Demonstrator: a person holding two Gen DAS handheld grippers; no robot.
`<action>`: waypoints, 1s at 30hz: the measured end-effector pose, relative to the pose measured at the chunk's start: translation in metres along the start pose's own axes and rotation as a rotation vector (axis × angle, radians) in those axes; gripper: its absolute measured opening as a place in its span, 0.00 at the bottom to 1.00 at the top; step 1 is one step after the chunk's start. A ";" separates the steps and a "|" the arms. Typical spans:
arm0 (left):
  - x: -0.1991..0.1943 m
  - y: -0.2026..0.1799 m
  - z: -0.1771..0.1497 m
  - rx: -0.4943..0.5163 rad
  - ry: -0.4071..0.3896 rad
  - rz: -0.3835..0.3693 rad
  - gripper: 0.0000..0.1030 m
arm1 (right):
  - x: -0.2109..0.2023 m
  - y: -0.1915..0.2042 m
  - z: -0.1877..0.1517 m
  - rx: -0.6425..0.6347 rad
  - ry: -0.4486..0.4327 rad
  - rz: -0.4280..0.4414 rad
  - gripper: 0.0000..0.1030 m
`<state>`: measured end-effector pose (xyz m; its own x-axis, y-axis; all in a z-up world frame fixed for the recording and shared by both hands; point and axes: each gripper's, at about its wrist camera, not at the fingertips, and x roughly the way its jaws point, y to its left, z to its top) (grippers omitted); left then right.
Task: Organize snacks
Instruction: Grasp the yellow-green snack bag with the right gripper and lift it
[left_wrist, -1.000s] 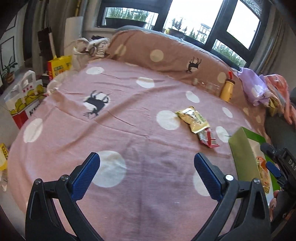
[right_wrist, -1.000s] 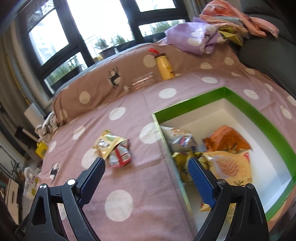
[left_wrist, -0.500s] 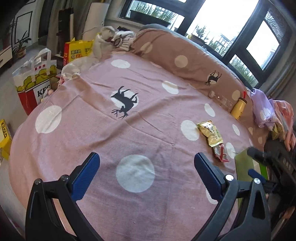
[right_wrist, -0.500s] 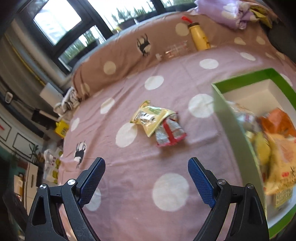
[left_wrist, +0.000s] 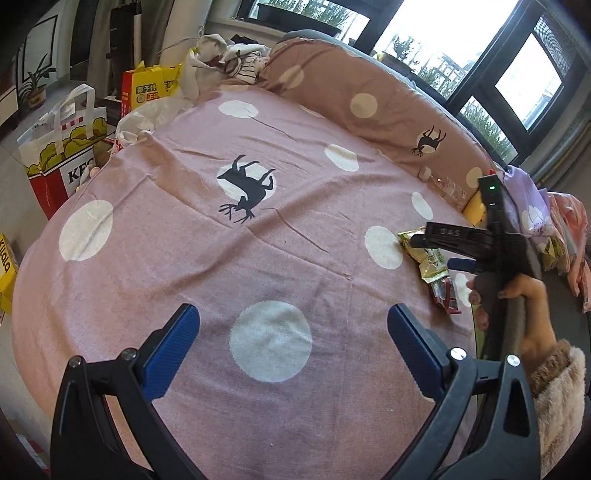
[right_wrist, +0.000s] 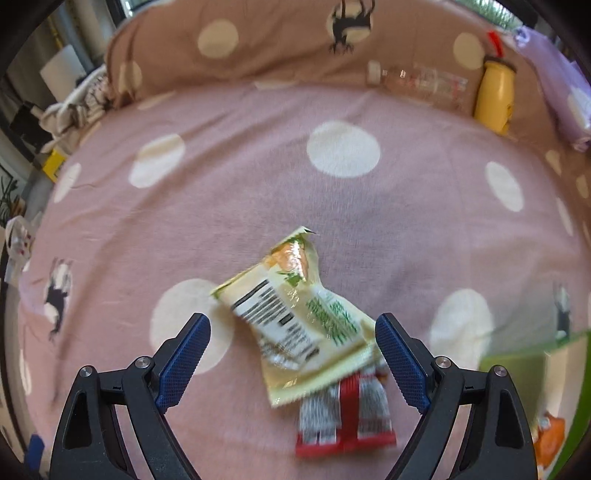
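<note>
Right hand-held gripper (right_wrist: 293, 354) now over yellow packet (right_wrist: 295, 317)

The left wrist view looks down at a slant across the bed (left_wrist: 258, 258) toward the windows (left_wrist: 517, 74), from well back. The right wrist view points steeply down, close above the yellow snack packet (right_wrist: 295, 317). Both views share that packet (left_wrist: 428, 258), the red packet (right_wrist: 343, 421) just beside it, and the pillow (left_wrist: 369, 99) beyond it.

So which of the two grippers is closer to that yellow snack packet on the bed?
The right. The right gripper hangs open directly over the yellow snack packet, a pad on either side. The left gripper stands off over bare bedspread.
</note>
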<state>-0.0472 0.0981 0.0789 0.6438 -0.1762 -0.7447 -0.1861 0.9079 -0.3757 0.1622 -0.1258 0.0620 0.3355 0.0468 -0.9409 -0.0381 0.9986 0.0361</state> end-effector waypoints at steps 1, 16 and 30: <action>0.000 -0.001 0.000 0.003 0.001 0.003 0.99 | 0.006 0.000 0.000 -0.008 -0.002 -0.015 0.88; 0.002 -0.007 -0.004 0.027 0.007 0.029 0.99 | -0.029 0.011 -0.038 0.068 -0.144 0.185 0.36; 0.008 -0.020 -0.013 0.056 0.026 0.024 0.99 | -0.060 0.008 -0.159 0.143 -0.046 0.249 0.37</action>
<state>-0.0481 0.0733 0.0733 0.6201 -0.1636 -0.7672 -0.1588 0.9316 -0.3270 -0.0079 -0.1245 0.0653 0.3749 0.2890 -0.8809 0.0069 0.9493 0.3144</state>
